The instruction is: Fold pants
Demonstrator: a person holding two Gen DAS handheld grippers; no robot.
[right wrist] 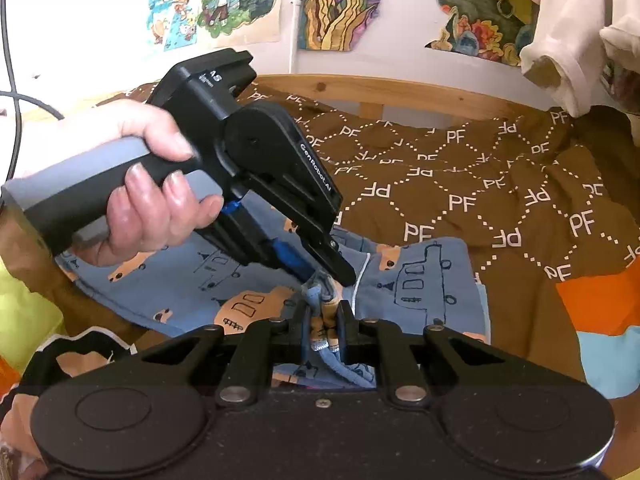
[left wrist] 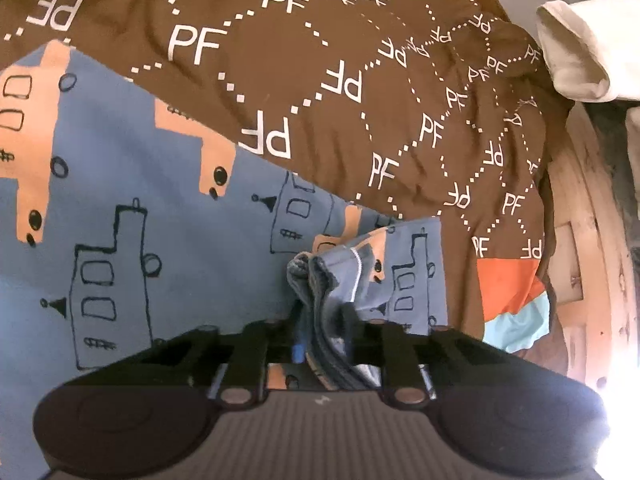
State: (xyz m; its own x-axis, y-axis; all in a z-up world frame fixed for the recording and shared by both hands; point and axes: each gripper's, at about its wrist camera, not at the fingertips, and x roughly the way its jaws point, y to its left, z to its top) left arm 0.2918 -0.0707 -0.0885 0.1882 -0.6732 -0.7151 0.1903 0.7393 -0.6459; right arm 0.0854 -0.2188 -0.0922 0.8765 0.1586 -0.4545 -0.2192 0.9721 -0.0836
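Here, both claws [left wrist: 322,320] [right wrist: 322,312] tight on the pants' [right wrist: 416,280] bunched edge.

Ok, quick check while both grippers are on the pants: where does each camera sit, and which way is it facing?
Left wrist: on the left gripper, looking steeply down at the blue printed pants on the brown PF bedspread; only its own fingers show, shut on bunched fabric.
Right wrist: on the right gripper, looking across the bed to the wall drawings; shows its own fingers shut on fabric, plus the left hand and left gripper.
Shared: pants, bedspread, white garment.
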